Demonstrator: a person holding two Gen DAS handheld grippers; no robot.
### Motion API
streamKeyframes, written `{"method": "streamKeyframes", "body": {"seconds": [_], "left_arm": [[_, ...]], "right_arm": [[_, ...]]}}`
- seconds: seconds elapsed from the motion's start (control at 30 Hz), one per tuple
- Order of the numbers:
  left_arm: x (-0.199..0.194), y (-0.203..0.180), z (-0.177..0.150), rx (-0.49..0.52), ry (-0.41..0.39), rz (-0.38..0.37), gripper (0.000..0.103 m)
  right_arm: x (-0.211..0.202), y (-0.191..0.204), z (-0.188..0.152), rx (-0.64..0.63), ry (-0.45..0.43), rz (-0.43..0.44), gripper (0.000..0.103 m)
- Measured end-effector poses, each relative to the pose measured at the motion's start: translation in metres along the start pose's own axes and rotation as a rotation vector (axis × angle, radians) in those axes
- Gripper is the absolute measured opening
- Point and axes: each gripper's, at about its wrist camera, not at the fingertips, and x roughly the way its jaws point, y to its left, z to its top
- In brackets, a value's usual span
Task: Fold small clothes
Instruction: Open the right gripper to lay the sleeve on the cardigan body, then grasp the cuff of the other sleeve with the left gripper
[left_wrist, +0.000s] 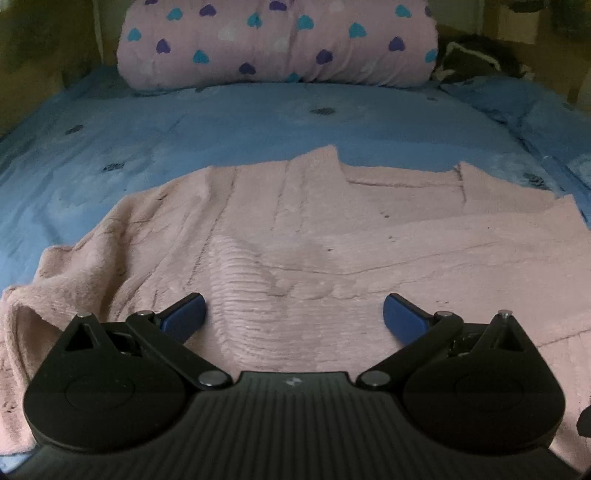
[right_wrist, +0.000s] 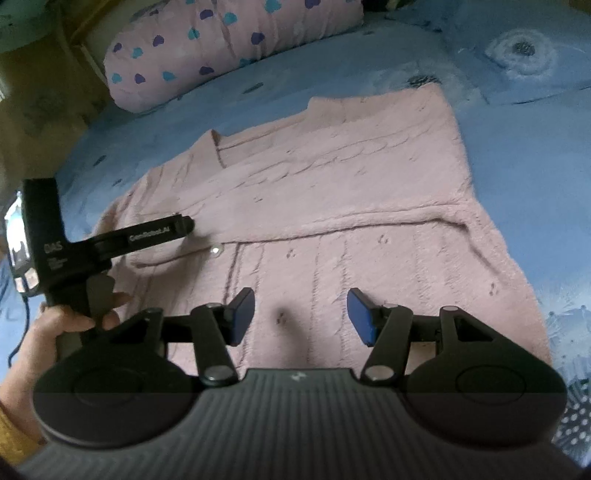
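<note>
A: Item?
B: Pink cardigan (right_wrist: 332, 206), flat on bed (right_wrist: 517, 147), partly folded, long axis 7 to 1 o'clock.
A: Grippers?
B: Right gripper (right_wrist: 301, 317) half-wide, empty, over hem; cloth at 12. Left gripper (left_wrist: 294, 314) wide, empty, over the left part, equally near.
A: Containers?
B: None. Pillow (left_wrist: 277, 40) at 12.

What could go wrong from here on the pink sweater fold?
1. Both grippers, left and right, stand open above the sweater; on thick knit, pads may pinch only the top layer.
2. The button near the left gripper could snag.
3. The bunched sleeve may fold in crooked.
</note>
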Motion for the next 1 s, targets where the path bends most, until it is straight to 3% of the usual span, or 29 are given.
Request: {"method": "streamKeyframes", "body": {"seconds": [0.1, 0.2, 0.37, 0.43, 0.7, 0.9, 1.0], "left_arm": [[-0.002, -0.001, -0.004, 0.005, -0.023, -0.007, 0.100], [-0.006, -0.002, -0.007, 0.014, -0.056, -0.013, 0.083], [-0.017, -0.004, -0.003, 0.030, -0.086, 0.004, 0.029], [-0.025, -0.001, -0.001, 0.017, -0.115, -0.006, 0.016], [-0.051, 0.008, 0.014, 0.057, -0.191, 0.052, 0.014], [-0.032, 0.024, 0.010, 0.034, -0.133, 0.128, 0.015], [-0.020, 0.026, 0.002, 0.050, -0.067, 0.121, 0.018]], "right_arm": [[-0.001, -0.004, 0.002, 0.047, 0.004, 0.042, 0.059], [0.000, -0.008, 0.004, 0.088, 0.007, 0.061, 0.059], [0.001, -0.016, 0.006, 0.166, 0.018, 0.123, 0.059], [0.000, -0.018, 0.006, 0.171, 0.010, 0.126, 0.059], [-0.005, -0.013, 0.008, 0.115, -0.034, 0.097, 0.059], [-0.004, -0.011, 0.007, 0.091, -0.035, 0.088, 0.059], [-0.003, -0.010, 0.006, 0.085, -0.030, 0.084, 0.059]]}}
